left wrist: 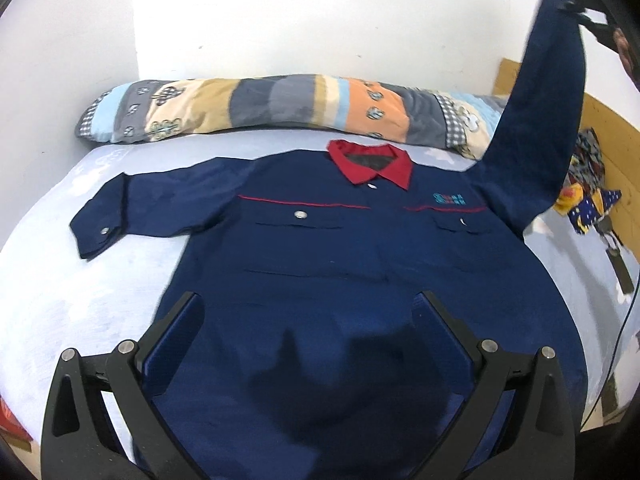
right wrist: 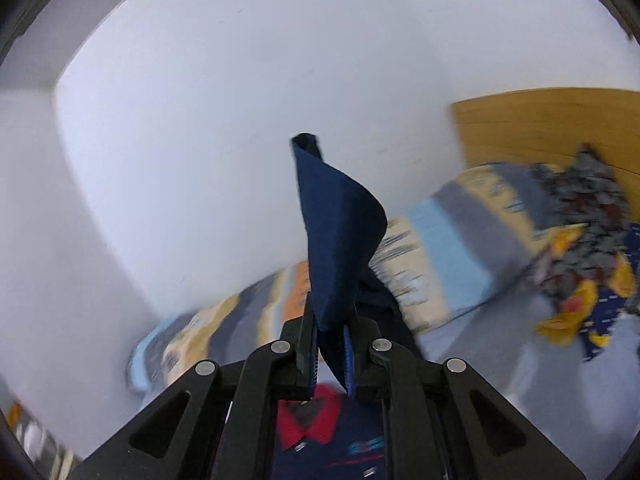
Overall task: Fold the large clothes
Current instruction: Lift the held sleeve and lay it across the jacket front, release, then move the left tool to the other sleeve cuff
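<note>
A navy work shirt point(left wrist: 320, 240) with a red collar point(left wrist: 372, 164) lies face up on the bed, collar toward the far wall. One sleeve point(left wrist: 116, 216) lies flat at the left. The other sleeve point(left wrist: 536, 120) is lifted high at the right. My right gripper point(right wrist: 332, 320) is shut on that sleeve's cuff point(right wrist: 336, 232) and holds it in the air above the collar point(right wrist: 308, 416); it also shows in the left wrist view point(left wrist: 580, 4). My left gripper point(left wrist: 310, 300) is open and empty just above the shirt's lower front.
The bed has a pale blue sheet point(left wrist: 72, 300). A long patchwork pillow point(left wrist: 280, 108) lies along the white wall. A wooden headboard point(left wrist: 612, 152) and a crumpled colourful cloth point(left wrist: 588, 188) are at the right. A dark cable point(left wrist: 624, 320) runs along the right bed edge.
</note>
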Tool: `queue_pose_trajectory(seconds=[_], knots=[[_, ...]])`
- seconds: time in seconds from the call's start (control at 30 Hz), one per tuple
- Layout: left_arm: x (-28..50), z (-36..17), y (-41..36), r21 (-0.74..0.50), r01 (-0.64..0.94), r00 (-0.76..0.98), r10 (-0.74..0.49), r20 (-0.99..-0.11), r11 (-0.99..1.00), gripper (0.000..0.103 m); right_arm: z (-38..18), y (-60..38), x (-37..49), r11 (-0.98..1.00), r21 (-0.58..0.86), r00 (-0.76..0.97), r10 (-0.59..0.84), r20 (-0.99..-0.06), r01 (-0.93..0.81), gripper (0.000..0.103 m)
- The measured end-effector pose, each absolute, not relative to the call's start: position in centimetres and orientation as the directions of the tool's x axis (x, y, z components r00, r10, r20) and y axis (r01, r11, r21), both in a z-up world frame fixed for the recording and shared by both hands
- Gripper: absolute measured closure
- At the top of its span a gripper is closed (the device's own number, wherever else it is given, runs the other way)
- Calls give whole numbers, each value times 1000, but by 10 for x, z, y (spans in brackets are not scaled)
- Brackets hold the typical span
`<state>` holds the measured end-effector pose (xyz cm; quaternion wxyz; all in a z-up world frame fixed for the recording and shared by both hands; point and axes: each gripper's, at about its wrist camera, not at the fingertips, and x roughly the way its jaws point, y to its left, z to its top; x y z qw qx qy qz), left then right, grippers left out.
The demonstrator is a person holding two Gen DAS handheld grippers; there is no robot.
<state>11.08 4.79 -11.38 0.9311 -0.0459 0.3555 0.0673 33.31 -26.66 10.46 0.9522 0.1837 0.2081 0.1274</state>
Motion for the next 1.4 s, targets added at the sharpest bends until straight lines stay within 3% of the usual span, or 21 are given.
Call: queue_pose_trajectory(seconds=[0.17, 0.33, 0.6, 0.67, 0.73, 0.83, 0.9, 0.97, 1.1, 1.17, 1.27, 1.33, 1.4], knots=[[100, -112, 73, -66, -200, 737, 106, -667, 978, 0, 56, -146, 329, 892, 346, 795, 427, -431, -291, 92], [92, -111, 87, -98, -219, 739, 100, -667, 971, 0, -54, -28, 326, 873, 297, 656, 486, -577, -386, 92], [86, -106, 102, -123, -229, 750, 94, -655, 966, 0, -228, 90, 305, 876, 146, 492, 388, -779, -460, 92], [87, -106, 107, -137, -236, 745, 88, -661, 962, 0, -248, 101, 299, 881, 104, 476, 345, -809, -461, 87], [88, -106, 111, -147, -243, 746, 89, -660, 959, 0, -264, 107, 299, 881, 81, 432, 307, -848, -466, 73], [87, -105, 116, -160, -254, 747, 89, -659, 954, 0, -256, 106, 290, 835, 141, 367, 377, -850, -532, 53], [86, -105, 119, -169, -261, 748, 88, -658, 950, 0, -242, 101, 283, 781, 220, 292, 456, -841, -584, 48], [85, -104, 121, -178, -266, 749, 87, -657, 947, 0, -218, 87, 271, 706, 310, 230, 558, -798, -636, 50], [84, -104, 122, -181, -275, 748, 92, -657, 944, 0, -169, 30, 267, 703, 340, 331, 632, -701, -624, 39], [85, -105, 123, -179, -281, 744, 97, -661, 943, 0, -155, -15, 279, 795, 295, 469, 564, -679, -529, 38], [88, -109, 125, -176, -289, 736, 100, -670, 941, 0, -154, -89, 310, 947, 185, 632, 314, -709, -263, 38], [89, -111, 125, -171, -294, 731, 106, -675, 941, 0, -163, -142, 325, 991, 122, 667, 127, -734, -53, 36], [91, -113, 126, -175, -297, 726, 102, -680, 939, 0, -177, -179, 334, 991, 121, 651, 60, -756, 50, 36]])
